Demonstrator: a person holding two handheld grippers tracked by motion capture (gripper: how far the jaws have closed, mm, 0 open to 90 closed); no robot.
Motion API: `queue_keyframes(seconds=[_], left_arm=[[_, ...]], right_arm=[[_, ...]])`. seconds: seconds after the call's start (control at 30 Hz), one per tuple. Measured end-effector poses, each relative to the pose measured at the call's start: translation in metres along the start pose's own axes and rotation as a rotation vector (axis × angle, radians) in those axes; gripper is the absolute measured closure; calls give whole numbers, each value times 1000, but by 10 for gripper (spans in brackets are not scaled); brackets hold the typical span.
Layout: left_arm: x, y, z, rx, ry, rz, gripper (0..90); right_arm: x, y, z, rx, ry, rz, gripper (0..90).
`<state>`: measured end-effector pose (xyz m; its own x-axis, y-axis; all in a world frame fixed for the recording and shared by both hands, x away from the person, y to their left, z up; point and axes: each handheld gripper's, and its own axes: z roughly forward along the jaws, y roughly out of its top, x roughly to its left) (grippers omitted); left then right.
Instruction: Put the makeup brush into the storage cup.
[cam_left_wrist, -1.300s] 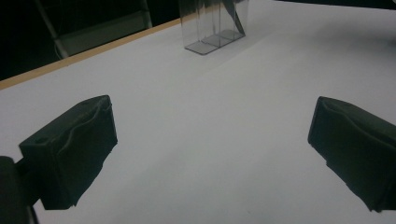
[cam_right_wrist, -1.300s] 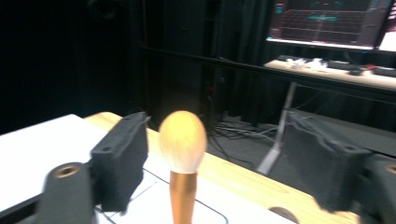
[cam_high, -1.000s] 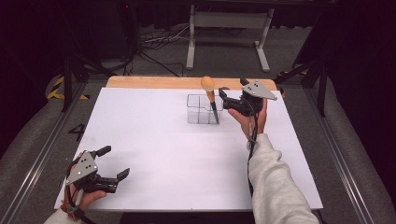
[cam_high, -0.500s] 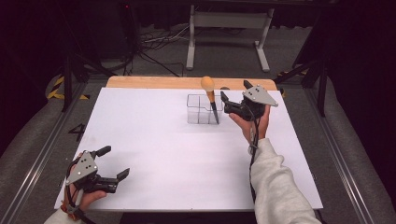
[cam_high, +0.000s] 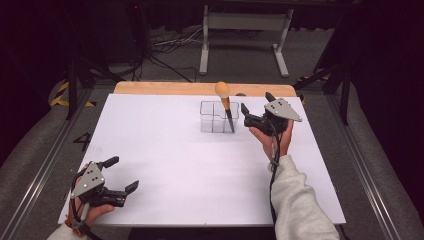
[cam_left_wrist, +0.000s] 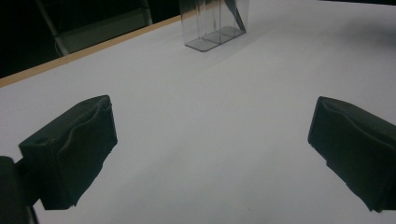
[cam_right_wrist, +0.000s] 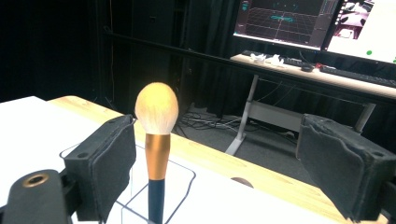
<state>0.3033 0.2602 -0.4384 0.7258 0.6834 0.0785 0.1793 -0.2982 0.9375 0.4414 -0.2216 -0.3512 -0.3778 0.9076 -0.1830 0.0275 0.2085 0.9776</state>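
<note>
The brush (cam_high: 226, 106) stands in the clear box (cam_high: 216, 117) at the far side of the desk (cam_high: 180, 165), right tongs (cam_high: 256, 109) wide beside it, left tongs (cam_high: 122, 175) wide and far; I think go slow.

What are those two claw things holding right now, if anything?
Nothing. The left gripper and the right gripper are both open and empty; the brush stands in the clear holder.

High view overhead looking forward, both gripper views low, sharing the clear box (cam_high: 217, 117) (cam_left_wrist: 215, 23) (cam_right_wrist: 154, 196)
</note>
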Motion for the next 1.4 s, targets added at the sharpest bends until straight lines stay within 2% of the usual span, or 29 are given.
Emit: queue_keyframes(seconds=[0.3,0.43,0.53,0.77,1.2,1.4], left_arm=[[0,0,0,5,-2,-1,17],[-1,0,0,4,1,1,17],[-1,0,0,5,1,4,17],[-1,0,0,3,3,4,16],[-1,0,0,7,3,6,16],[-2,1,0,10,0,9,16]], right_arm=[[1,-5,-7,14,12,-7,127],[2,-7,-14,-15,22,-3,127],[3,-9,-17,-10,21,-17,127],[-1,-15,-23,6,27,-13,128],[-6,-15,-42,0,39,-37,128],[-6,-16,-49,9,41,-65,127]])
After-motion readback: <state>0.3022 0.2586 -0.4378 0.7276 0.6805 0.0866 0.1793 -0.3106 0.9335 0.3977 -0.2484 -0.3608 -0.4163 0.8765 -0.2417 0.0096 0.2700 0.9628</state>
